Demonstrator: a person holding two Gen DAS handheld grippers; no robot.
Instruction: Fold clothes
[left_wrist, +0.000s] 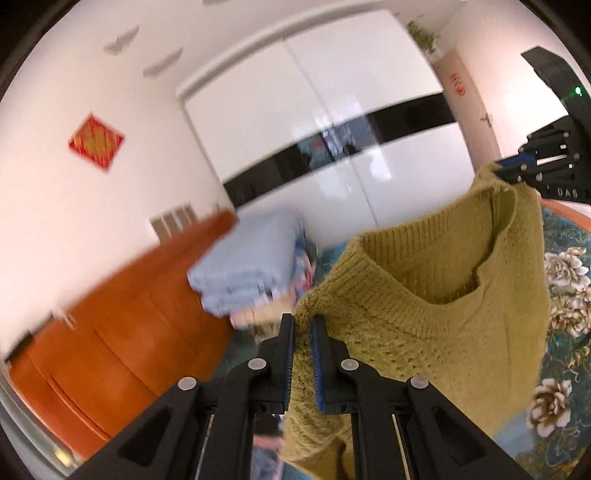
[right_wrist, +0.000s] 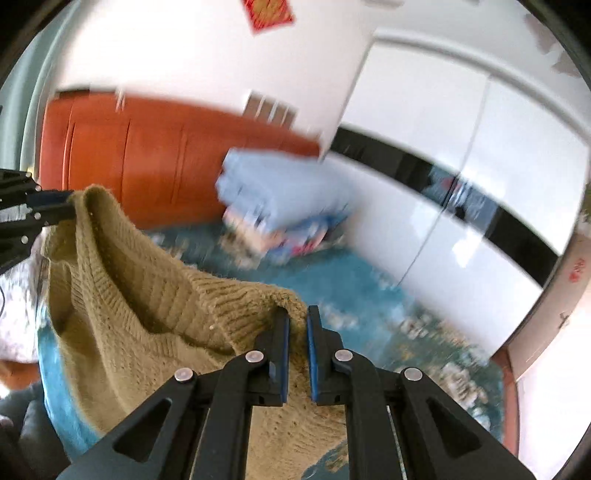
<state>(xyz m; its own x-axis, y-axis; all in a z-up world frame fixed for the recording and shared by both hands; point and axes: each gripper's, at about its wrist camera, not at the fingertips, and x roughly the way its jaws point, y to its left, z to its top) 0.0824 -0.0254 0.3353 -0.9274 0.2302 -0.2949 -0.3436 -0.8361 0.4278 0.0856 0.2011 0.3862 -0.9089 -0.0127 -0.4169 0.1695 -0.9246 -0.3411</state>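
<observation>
An olive-yellow knit sweater (left_wrist: 436, 295) hangs in the air between my two grippers, its ribbed edge stretched across. My left gripper (left_wrist: 303, 321) is shut on one corner of the ribbed edge. My right gripper (right_wrist: 298, 314) is shut on the other corner of the sweater (right_wrist: 147, 295). The right gripper also shows at the far right of the left wrist view (left_wrist: 517, 173), and the left gripper at the far left of the right wrist view (right_wrist: 55, 206). The sweater's lower part drapes below the fingers, above the bed.
A bed with a teal floral cover (right_wrist: 369, 295) lies below. A stack of folded light-blue laundry (left_wrist: 251, 266) sits by the orange wooden headboard (left_wrist: 122, 332). A white wardrobe with a black band (left_wrist: 332, 147) stands behind.
</observation>
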